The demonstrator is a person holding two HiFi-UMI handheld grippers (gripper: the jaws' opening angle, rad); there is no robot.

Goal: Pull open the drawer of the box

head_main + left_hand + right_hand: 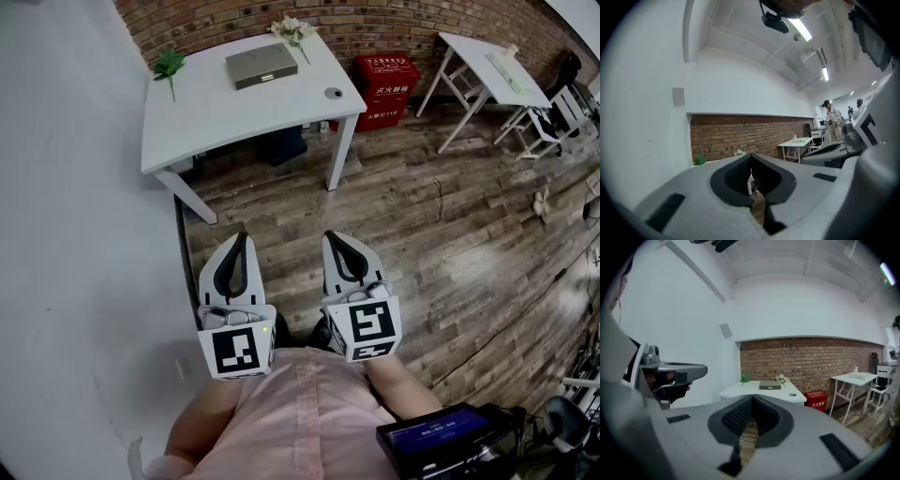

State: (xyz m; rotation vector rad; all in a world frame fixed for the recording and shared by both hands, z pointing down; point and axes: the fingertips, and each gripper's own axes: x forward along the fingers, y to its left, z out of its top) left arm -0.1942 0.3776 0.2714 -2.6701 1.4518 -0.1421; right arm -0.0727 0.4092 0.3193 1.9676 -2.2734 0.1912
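Brown wood-plank floor [422, 244] fills the room, with a white wall [66, 187] on our left. Nearest to us are a pale pink shirt [300, 422] and a dark device with a blue screen [441, 436] at lower right. Just ahead of the shirt we hold both tongs side by side over the floor, apart from each other and pointing forward. The left gripper [240, 238] has its jaws closed together with nothing between them, as its own view confirms [751, 164]. The right gripper [334, 238] is the same: jaws pressed together and empty [752, 401].

Well beyond the tips stands a white rectangular table [206, 112]. The flat grey box [261, 66] lies on its top near the far edge, well apart from both tongs. We cannot make out its drawer from here. On the table there is also a green leafy sprig [170, 64] to the left of the box, a bunch of white flowers [293, 30] at the far right corner, and a small dark round object [333, 93] at the near right corner.

Behind that are a red cabinet [386, 77], a second white trestle table [487, 61] and a red brick wall [375, 19].
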